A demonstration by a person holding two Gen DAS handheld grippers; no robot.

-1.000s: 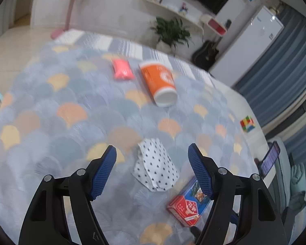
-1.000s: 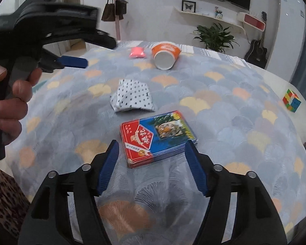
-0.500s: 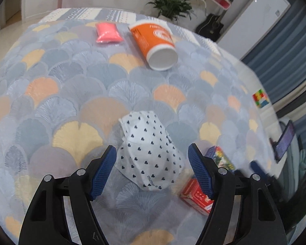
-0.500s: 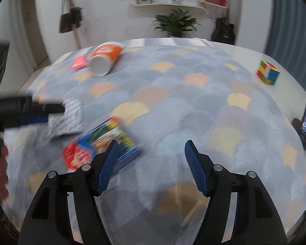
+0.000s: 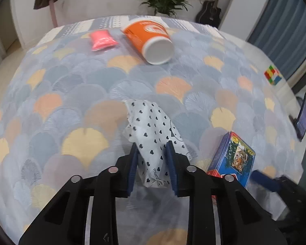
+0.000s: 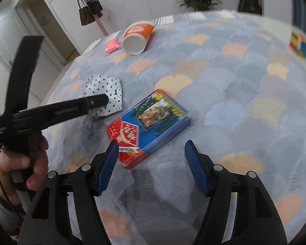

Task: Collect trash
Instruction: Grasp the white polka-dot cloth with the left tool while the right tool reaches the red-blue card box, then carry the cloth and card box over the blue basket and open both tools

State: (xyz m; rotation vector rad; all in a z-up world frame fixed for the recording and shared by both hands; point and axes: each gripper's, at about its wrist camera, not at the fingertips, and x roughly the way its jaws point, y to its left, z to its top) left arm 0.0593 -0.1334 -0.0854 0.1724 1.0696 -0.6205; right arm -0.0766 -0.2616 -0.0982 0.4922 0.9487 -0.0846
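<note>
Two blue fingers of my left gripper [image 5: 152,159] are pinching the near end of the heart-print wrapper [image 5: 153,126], which lies near the middle of the scallop-pattern tablecloth [image 5: 71,94]; I judge the pick is just under way, so I want to lift straight up and slowly, since the thin crumpled wrapper could slide out of the pads. Farther back I see an orange cup [image 5: 151,38] on its side with a pink packet [image 5: 102,39] just to its left, and a card box [image 5: 232,159] near right. Beyond the table stand a potted plant [image 5: 166,2] and a guitar [image 5: 209,14]. From my right wrist view, the right gripper [image 6: 152,163] hovers spread wide, holding nothing, just near of the card box [image 6: 149,122], which lies flat. Left of it, the wrapper [image 6: 106,94] sits under the left gripper's tip [image 6: 100,102]. A colour cube [image 6: 299,45] lies far right, and bags [image 6: 89,10] hang by a door.
</note>
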